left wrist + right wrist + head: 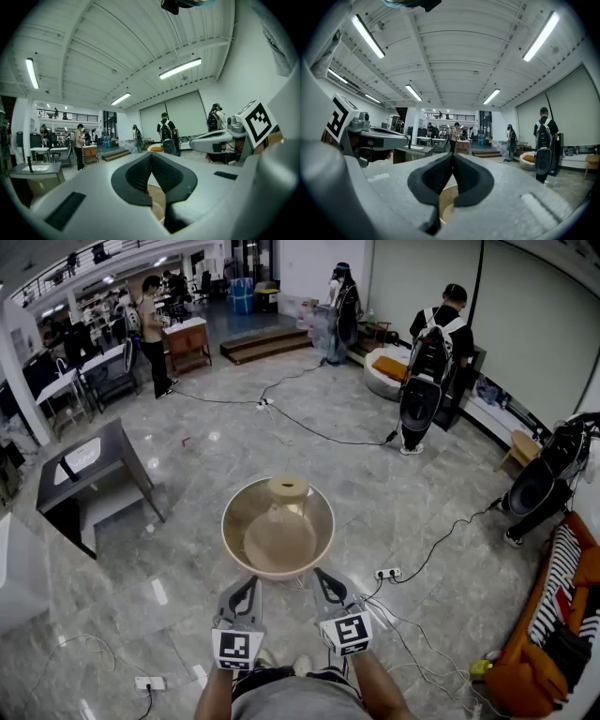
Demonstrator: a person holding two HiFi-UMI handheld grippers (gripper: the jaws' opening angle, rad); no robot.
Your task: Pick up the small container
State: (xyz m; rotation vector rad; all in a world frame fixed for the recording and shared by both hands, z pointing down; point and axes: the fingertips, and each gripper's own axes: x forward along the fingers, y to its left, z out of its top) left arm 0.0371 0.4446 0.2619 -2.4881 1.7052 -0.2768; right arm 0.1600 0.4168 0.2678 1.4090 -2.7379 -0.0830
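Note:
In the head view a wide tan round bowl (319, 538) stands on the marble floor straight ahead. A small tan round container (288, 487) sits at its far rim. My left gripper (247, 581) and right gripper (324, 576) hover side by side just short of the bowl's near rim, both shut with nothing between the jaws. In the left gripper view the dark pads (140, 173) meet at the tip, and a sliver of the bowl (157, 202) shows under them. The right gripper view shows the same: pads (471, 180) pressed together, with the bowl (446, 205) below.
Cables run across the floor, with a power strip (387, 573) right of the bowl and another (148, 682) at the lower left. A dark table (89, 460) stands to the left and an orange sofa (548, 657) at the right edge. Several people stand farther back.

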